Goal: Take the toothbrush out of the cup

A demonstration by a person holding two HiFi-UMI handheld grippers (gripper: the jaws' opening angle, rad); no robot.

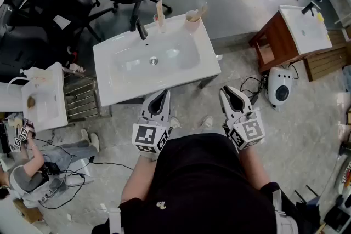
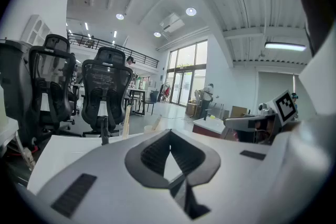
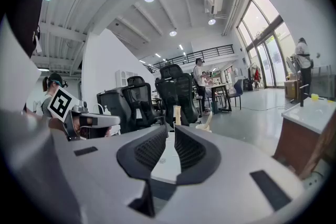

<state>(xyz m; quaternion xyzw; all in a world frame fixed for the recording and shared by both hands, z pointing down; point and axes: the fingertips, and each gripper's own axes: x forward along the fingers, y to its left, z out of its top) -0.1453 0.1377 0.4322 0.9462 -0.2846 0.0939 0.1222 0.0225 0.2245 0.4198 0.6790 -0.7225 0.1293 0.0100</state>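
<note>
Standing at the near edge of the white washbasin (image 1: 107, 79), I am holding both tongs level over its rim, the left tongs (image 1: 163, 93) clenched tip to tip on nothing and the right tongs (image 1: 227, 90) released, a narrow gap showing between the pads with nothing in it. The cup (image 1: 192, 21) is sitting on the far rim of the basin, straight across the bowl from me and well apart from both tongs. The toothbrush (image 1: 203, 10) is standing in it with its long axis leaning up and to the right. That lean is favouring my right hand, which I am judging the better placed and already open for the pull. The bowl between us is lying open for the reach. The faucet (image 1: 141, 29) and a tall pale item (image 1: 159, 12) are crowding the cup's left, while the far edge is running just behind it, so a nudge could be tipping it off.
</note>
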